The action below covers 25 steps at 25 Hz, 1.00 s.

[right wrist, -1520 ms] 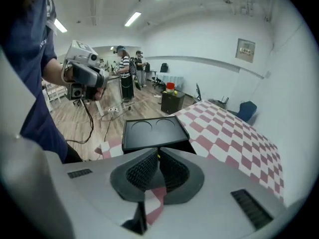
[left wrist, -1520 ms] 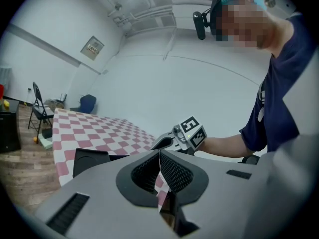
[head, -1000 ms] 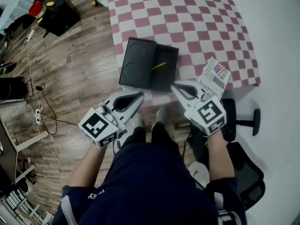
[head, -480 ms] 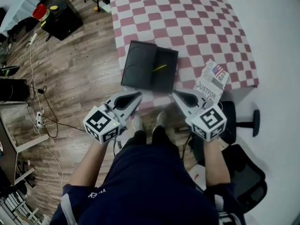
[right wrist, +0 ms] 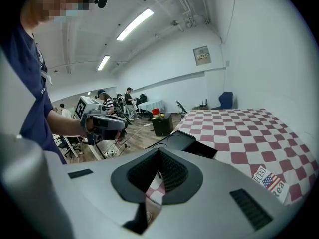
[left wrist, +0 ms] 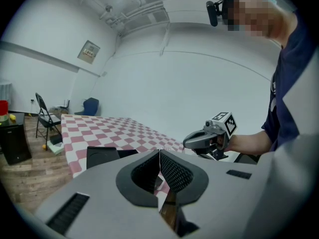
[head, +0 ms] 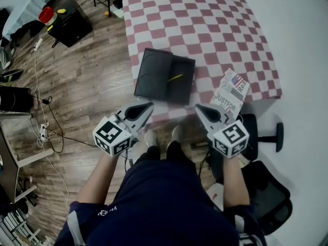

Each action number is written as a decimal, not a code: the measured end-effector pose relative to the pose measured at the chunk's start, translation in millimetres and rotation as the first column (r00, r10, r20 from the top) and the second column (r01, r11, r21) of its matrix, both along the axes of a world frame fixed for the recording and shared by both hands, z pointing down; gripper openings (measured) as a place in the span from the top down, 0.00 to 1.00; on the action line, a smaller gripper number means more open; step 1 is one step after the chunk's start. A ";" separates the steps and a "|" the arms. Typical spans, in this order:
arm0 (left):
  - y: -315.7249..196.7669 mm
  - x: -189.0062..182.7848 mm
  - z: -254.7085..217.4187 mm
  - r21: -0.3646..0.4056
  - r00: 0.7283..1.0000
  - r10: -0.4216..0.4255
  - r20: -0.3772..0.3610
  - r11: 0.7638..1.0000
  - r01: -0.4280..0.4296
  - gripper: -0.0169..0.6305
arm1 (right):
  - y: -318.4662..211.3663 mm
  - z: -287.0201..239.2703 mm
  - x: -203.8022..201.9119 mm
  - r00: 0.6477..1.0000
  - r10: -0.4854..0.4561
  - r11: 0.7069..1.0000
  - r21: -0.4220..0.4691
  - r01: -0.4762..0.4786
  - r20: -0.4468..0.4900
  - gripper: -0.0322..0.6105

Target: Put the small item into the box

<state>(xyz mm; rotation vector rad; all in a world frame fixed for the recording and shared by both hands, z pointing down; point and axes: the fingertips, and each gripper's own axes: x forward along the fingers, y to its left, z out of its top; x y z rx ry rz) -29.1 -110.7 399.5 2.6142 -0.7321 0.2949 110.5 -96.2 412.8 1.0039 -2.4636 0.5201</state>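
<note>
An open black box (head: pixel 165 76) lies near the front edge of the checkered table (head: pixel 205 29). Its lid (head: pixel 152 72) is folded out to the left. A thin yellow item (head: pixel 175 78) lies slantwise in the right half. Both grippers hang in front of the table edge, apart from the box. My left gripper (head: pixel 149 106) is shut and empty, pointing at the box's front left corner. My right gripper (head: pixel 198 107) is shut and empty too, just off the front right corner. In the left gripper view the box (left wrist: pixel 102 156) shows beyond the closed jaws, and so does the right gripper (left wrist: pixel 207 137).
A printed leaflet (head: pixel 231 92) lies at the table's front right corner. A black office chair (head: pixel 266 137) stands behind my right arm. On the wooden floor to the left are a black cabinet (head: pixel 72 24) and cables (head: pixel 43 122). People stand far back in the room (right wrist: pixel 119 101).
Both grippers have drawn back from the table edge toward my body. The box and the yellow item have not moved on the table.
</note>
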 end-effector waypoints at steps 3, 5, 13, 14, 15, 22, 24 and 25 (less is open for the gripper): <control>0.4 -3.4 0.4 -0.001 1.000 -0.006 0.001 1.000 0.006 0.92 | 2.9 0.8 3.2 1.000 0.011 1.000 -0.008 -0.011 0.003 0.93; 0.7 -4.6 0.1 -0.001 1.000 -0.008 0.001 1.000 0.008 0.92 | 4.7 2.3 2.8 1.000 0.011 1.000 -0.011 -0.011 0.011 0.93; 2.9 -7.2 0.5 -0.006 1.000 -0.013 -0.003 1.000 0.013 0.92 | 7.5 7.8 1.1 1.000 0.018 0.999 -0.029 -0.017 0.015 0.93; 3.4 -7.4 0.4 -0.005 1.000 -0.014 -0.004 1.000 0.014 0.92 | 7.9 8.7 0.9 1.000 0.016 0.999 -0.029 -0.015 0.017 0.93; 3.9 -7.3 0.3 -0.005 1.000 -0.015 -0.004 1.000 0.015 0.92 | 8.3 9.7 0.6 1.000 0.013 0.999 -0.029 -0.013 0.019 0.93; 4.7 -6.2 0.8 -0.008 1.000 -0.014 -0.009 1.000 0.014 0.92 | 8.8 13.1 -3.6 1.000 0.002 0.999 -0.038 -0.001 0.016 0.93; 4.0 -3.9 1.3 -0.005 1.000 -0.014 -0.013 1.000 0.014 0.92 | 7.7 13.2 -4.3 1.000 -0.001 0.999 -0.035 0.001 0.018 0.93; 3.9 -2.6 1.7 -0.003 1.000 -0.014 -0.015 1.000 0.014 0.92 | 7.4 13.3 -4.9 1.000 -0.002 0.999 -0.033 0.003 0.019 0.93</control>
